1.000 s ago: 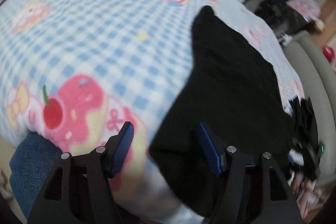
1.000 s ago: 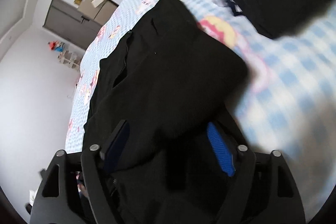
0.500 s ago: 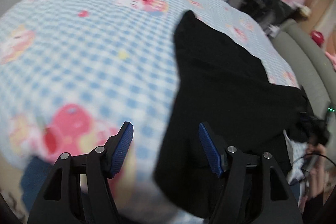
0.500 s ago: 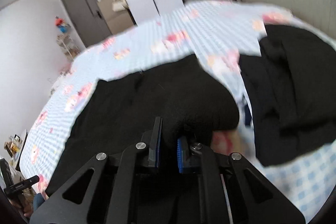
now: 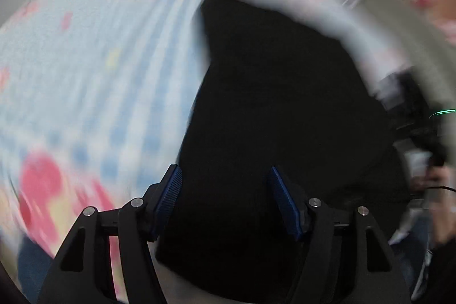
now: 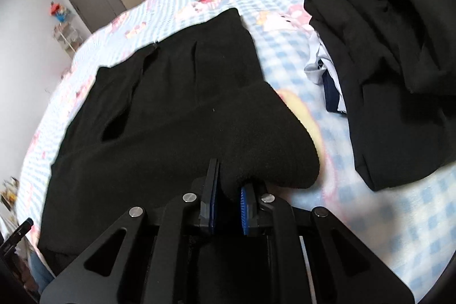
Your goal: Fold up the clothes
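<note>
Right gripper [image 6: 228, 200]: pressed together on a bunched corner of the black garment [image 6: 171, 104], pinching its near edge – cloth bulges out past the pads.
Left gripper [image 5: 225, 198]: spread, jaws closing slightly, nothing pinched; the garment's dark cloth lies below and between the fingers, though the view is heavily blurred.
Garment location: spread on the blue checked blanket [image 6: 285, 61], near the pile of dark clothes [image 6: 399, 61] to the right, apart from it.
Long axis: runs from the pinched near corner away toward the far left – narrow end farthest from the gripper.
Risk: a one-sided pull may drag or skew the cloth; a thick bunch may slip out of the pinch.
</note>
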A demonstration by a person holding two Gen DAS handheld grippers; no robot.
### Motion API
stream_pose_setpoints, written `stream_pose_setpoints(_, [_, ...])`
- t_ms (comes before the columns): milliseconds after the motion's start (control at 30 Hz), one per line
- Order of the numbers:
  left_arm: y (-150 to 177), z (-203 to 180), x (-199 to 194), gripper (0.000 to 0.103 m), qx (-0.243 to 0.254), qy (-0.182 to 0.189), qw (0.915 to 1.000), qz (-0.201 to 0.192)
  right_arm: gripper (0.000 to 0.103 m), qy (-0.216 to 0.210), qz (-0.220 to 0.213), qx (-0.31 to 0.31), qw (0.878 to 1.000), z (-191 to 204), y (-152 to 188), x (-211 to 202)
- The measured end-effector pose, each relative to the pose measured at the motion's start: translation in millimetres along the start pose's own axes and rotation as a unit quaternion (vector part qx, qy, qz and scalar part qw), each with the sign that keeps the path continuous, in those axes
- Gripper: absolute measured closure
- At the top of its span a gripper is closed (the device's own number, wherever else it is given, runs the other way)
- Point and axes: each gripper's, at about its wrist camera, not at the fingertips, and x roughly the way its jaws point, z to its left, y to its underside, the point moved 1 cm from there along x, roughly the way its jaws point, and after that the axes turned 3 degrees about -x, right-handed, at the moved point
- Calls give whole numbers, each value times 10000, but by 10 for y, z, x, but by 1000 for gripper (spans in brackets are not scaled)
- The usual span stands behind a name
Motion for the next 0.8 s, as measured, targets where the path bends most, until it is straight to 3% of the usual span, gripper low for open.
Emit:
stream_pose_setpoints(100, [-67,-285,-263,40,508,-41,9964,-682,87,-67,89,101,9999,-20,8,34])
stream_pose_setpoints(167, [-150,-501,-460,38,774,102,9891,-1250,87,-106,88,135,9998,-39,-6,63])
stream_pose_setpoints(233, [-216,-685,-523,38,940,240,9836,-1518,87,-134,23,185,9997,-27,-30,55])
stream_pose_setpoints(367, [-248,-947,-367,38,1027,589,9840,-1330,87,254,-377,-551,9974,333,-131,-211])
stream_pose_setpoints(433, [-189,-1031,-246,37,1198,293,9852,-1192,87,249,-778,-1006,9916,594,-179,-451])
stream_pose_setpoints(500, [-112,-1051,-163,37,1289,105,9857,-1081,87,50,-1066,-1339,9852,839,-202,-631])
stream_pose_setpoints(567, [-37,-974,-108,37,1113,340,9891,-903,87,-351,-1207,-1766,9762,1150,-173,-753])
stream_pose_setpoints(600, [-26,-914,-85,37,955,496,9908,-820,87,-679,-1120,-1966,9717,1307,-133,-756])
stream_pose_setpoints(633, [-29,-842,-58,37,778,622,9922,-747,87,-1207,-764,-2219,9646,1502,-43,-684])
stream_pose_setpoints(700, [-43,-737,-31,37,510,780,9933,-683,84,-1756,-139,-2561,9505,1748,192,-491])
stream_pose_setpoints(733, [-60,-697,-41,37,388,882,9930,-688,78,-1791,161,-2657,9471,1817,341,-361])
stream_pose_setpoints(800, [-96,-610,-49,37,189,1191,9903,-688,76,-1791,759,-2820,9395,1941,650,-91])
